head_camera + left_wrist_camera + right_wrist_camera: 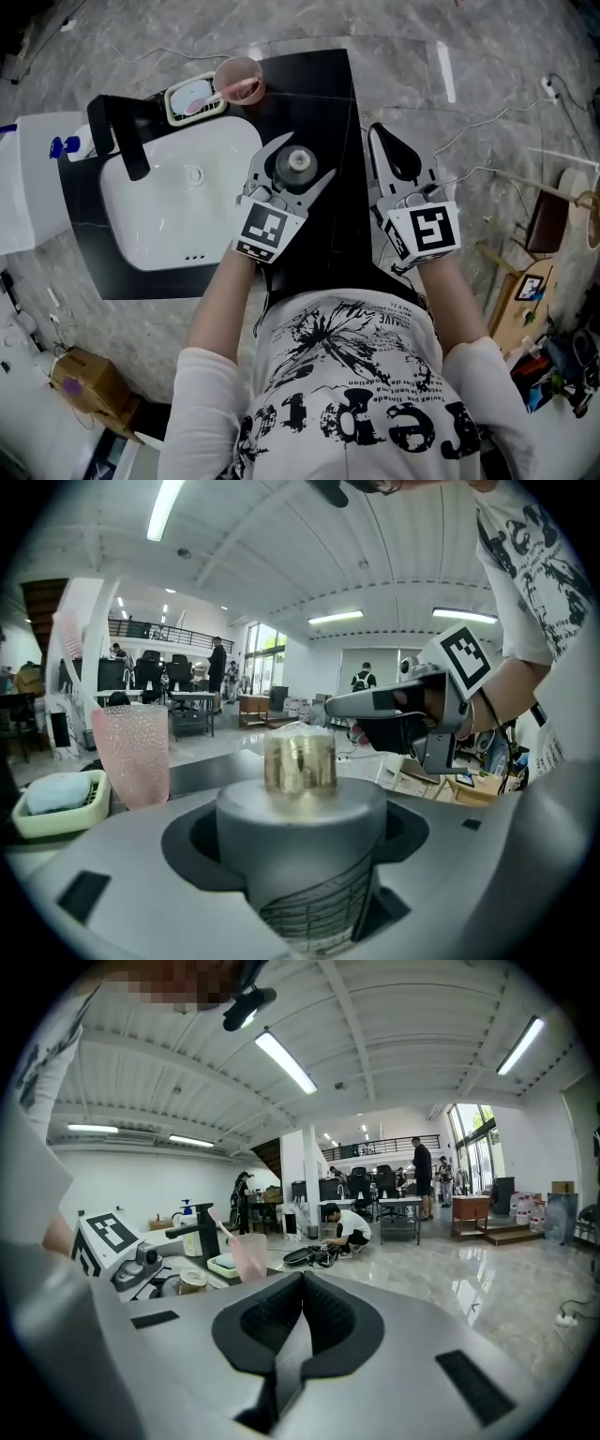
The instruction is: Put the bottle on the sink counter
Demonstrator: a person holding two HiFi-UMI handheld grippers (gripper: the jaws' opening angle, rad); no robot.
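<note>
A large open hall with a pale marble floor surrounds a black counter [319, 84] that carries a white sink [155, 220]. A black faucet [120, 141] reaches over the basin from its far-left corner. At the counter's far edge stands a pink cup [240, 80], and just beside it sits a pale green soap dish [194, 98]. A blue-topped pump bottle [67, 145] shows near the faucet base.

The left tongs [307, 157] are clenched around 1 grey bottle [298, 164], which stands upright between the 2 jaws with its gold cap [300, 763] on top. In the head view, the bottle sits over the dark counter strip just right of the basin. No view shows whether its base touches the surface.

The right tongs [380, 136] hang beside the left pair, over the counter's right edge, jaws pressed together with nothing between them.

In the gripper views, people and desks stand well back in the hall.
</note>
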